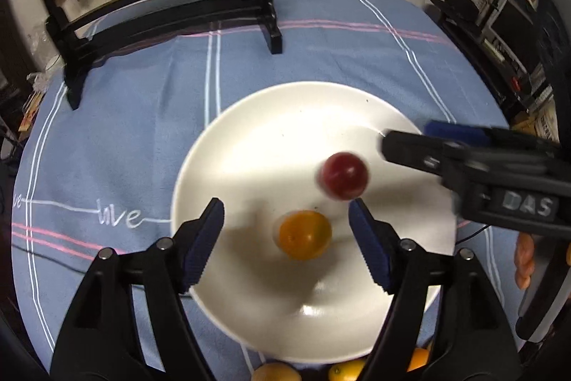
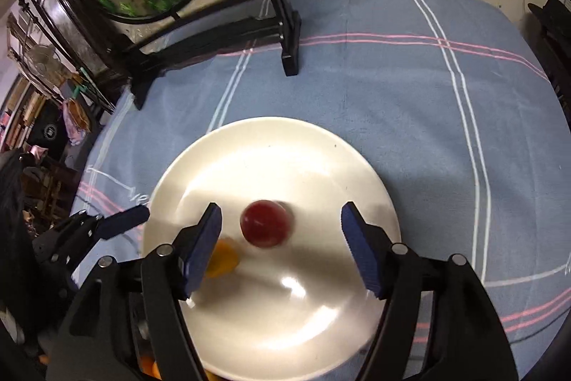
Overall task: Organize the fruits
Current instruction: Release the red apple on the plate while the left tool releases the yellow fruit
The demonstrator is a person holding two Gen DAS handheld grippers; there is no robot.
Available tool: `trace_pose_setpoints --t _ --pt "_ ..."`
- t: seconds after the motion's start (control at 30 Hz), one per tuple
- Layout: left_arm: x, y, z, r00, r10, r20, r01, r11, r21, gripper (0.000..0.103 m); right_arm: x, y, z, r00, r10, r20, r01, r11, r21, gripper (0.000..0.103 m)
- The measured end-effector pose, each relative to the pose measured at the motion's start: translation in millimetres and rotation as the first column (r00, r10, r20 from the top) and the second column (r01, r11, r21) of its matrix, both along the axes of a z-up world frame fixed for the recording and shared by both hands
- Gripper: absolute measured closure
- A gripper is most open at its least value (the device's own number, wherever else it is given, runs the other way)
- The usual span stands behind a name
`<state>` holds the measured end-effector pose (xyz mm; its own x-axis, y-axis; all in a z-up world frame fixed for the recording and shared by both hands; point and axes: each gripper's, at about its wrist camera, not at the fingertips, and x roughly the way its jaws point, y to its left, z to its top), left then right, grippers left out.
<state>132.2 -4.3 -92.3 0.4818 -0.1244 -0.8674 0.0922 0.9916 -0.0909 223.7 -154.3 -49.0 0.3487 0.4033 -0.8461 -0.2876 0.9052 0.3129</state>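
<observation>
Worktop under blue cloth [image 2: 374, 88]; white plate [image 2: 285, 145] near front edge. Left gripper [image 1: 285, 216] and right gripper [image 2: 280, 220]: jaws released.

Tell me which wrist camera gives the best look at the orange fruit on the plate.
The left wrist view. There the orange fruit lies whole and unobstructed on the white plate, between the open fingers of the left gripper. In the right wrist view it is blurred and partly hidden behind one finger of the right gripper.
</observation>
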Motion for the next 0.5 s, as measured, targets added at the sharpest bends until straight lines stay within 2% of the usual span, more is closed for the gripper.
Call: trace_pose_setpoints --t 0.13,0.23,0.27,0.3,0.37,0.4,0.5 --pt "-33.5 37.4 15.3 0.997 0.067 0.029 -0.066 0.998 -0.019 0.028 -47.0 -6.0 13.4 0.998 0.056 0.020 -0.056 0.998 0.015 0.033" --pt "-67.5 78.2 21.6 0.987 0.152 0.047 -0.152 0.988 -0.017 0.026 -104.2 18.2 5.8 0.974 0.227 0.006 -0.227 0.974 0.000 0.032" --pt "-80.8 92.8 23.6 0.981 0.187 0.052 -0.186 0.982 -0.016 0.025 -127.2 38.9 2.3 0.949 0.316 0.010 -0.315 0.949 -0.021 0.032" --pt "-89.4 103.7 25.0 0.975 0.215 0.053 -0.215 0.977 -0.014 0.025 -138.9 53.9 0.5 0.929 0.370 0.015 -0.369 0.929 -0.033 0.032" --pt "-107.2 124.5 27.7 0.961 0.271 0.050 -0.270 0.962 -0.027 0.025 -165.5 96.7 -3.3 0.870 0.490 0.048 -0.486 0.870 -0.076 0.032" --pt "-112.6 131.5 27.9 0.955 0.292 0.049 -0.291 0.956 -0.031 0.025 -175.9 118.2 -6.5 0.841 0.537 0.063 -0.531 0.843 -0.090 0.032" --pt "-131.6 143.7 29.2 0.942 0.335 0.036 -0.333 0.942 -0.050 0.024 -190.0 156.1 -22.1 0.799 0.600 0.051 -0.590 0.797 -0.127 0.032"
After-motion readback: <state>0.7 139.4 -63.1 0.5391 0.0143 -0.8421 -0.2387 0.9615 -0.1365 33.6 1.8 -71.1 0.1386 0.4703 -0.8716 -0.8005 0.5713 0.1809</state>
